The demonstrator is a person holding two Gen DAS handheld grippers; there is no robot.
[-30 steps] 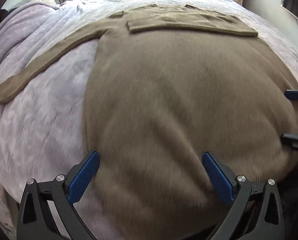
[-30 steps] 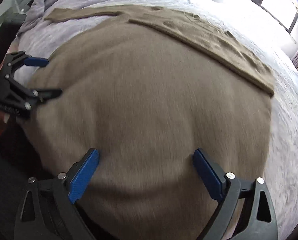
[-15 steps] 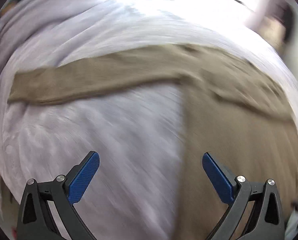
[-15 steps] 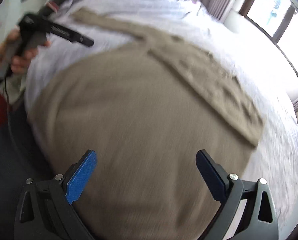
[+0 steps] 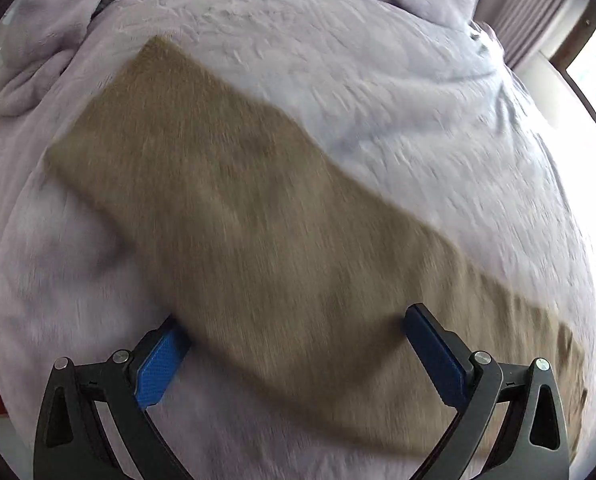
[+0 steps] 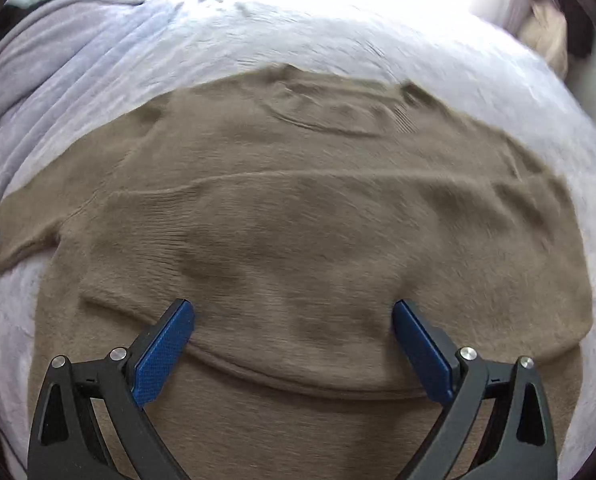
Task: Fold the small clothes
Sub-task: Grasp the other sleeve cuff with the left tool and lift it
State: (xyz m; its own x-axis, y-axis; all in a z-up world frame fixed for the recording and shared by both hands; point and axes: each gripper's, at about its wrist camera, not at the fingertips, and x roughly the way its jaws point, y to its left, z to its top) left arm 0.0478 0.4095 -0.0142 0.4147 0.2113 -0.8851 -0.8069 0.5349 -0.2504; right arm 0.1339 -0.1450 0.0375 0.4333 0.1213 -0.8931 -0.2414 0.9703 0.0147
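Two wrist-cam views of a tan knit sweater (image 6: 298,208) lying flat on a bed w/ a lilac fleece blanket (image 6: 225,28).

Right-wrist view: the right gripper (image 6: 293,332) hovers low over the sweater's chest, fingers spread wide, nothing between them. One sleeve (image 6: 257,280) is already folded across the body; its lower edge curves between the blue pads (image 6: 161,354), and the cuff end sits at approx. 9 o'clock. The neckline is at 12 o'clock. The other sleeve runs off the frame at 9 o'clock, unfolded.

Left-wrist view: the left gripper (image 5: 293,344) is also spread wide, gripping nothing, straddling that stretched-out sleeve (image 5: 233,208). The sleeve runs from the cuff at approx. 10 o'clock down to 5 o'clock, flat on the blanket. The frame is motion-blurred, so I can't tell if the pads touch the cloth.

Progress, as a judgement: early to mid. Done: garment laid flat, one sleeve folded in. Left: fold the second sleeve across, then fold the body up from the hem. The left gripper looks placed to take that second sleeve, but no grip yet.
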